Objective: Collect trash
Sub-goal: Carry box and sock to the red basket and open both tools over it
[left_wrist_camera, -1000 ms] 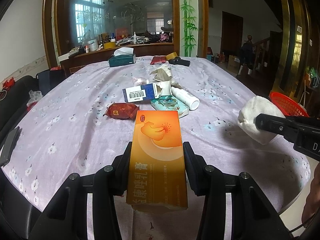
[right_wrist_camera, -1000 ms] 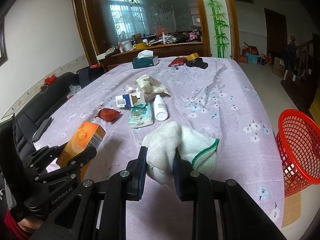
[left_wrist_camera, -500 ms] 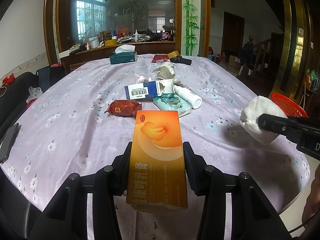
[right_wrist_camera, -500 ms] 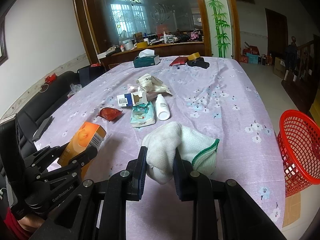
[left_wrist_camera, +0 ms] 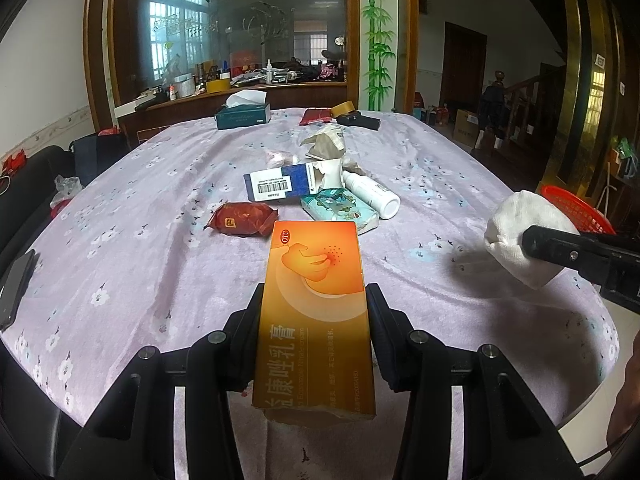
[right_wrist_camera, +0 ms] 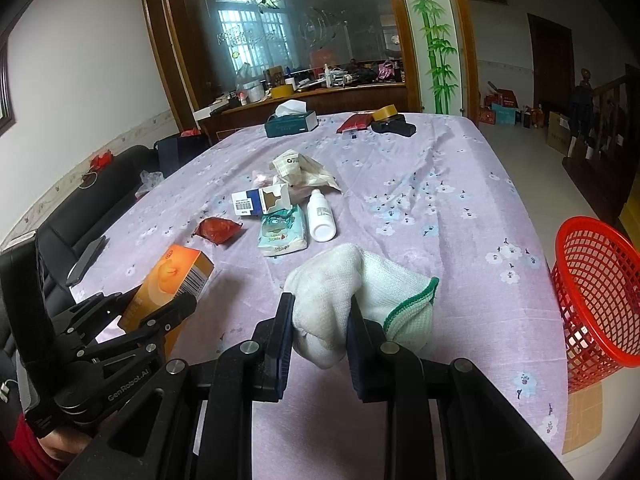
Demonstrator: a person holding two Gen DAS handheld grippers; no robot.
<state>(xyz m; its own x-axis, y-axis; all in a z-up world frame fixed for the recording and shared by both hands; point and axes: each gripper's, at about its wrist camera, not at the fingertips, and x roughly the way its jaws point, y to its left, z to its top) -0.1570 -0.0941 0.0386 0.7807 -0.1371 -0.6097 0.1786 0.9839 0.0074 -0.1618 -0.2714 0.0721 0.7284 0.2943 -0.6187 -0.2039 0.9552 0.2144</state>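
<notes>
My left gripper [left_wrist_camera: 314, 312] is shut on a long orange medicine box [left_wrist_camera: 316, 308], held above the near part of the purple flowered tablecloth [left_wrist_camera: 140, 248]. The left gripper and box also show in the right wrist view [right_wrist_camera: 176, 276]. My right gripper [right_wrist_camera: 320, 312] is shut on a white cloth glove with a green cuff [right_wrist_camera: 360, 292]; the glove shows at the right of the left wrist view [left_wrist_camera: 520, 236]. A red mesh basket [right_wrist_camera: 596, 292] stands on the floor past the table's right edge.
Mid-table lie a red wrapper [left_wrist_camera: 240, 220], a blue-and-white box [left_wrist_camera: 288, 186], a tissue pack [left_wrist_camera: 340, 210], a white bottle [left_wrist_camera: 372, 194] and crumpled paper [left_wrist_camera: 326, 146]. A tissue box [left_wrist_camera: 242, 114], tape roll and dark items sit at the far end. A phone [left_wrist_camera: 16, 288] lies at the left edge.
Both grippers have stayed shut on their loads. Both views have shifted slightly, with the table items a little nearer and lower than a second ago.
</notes>
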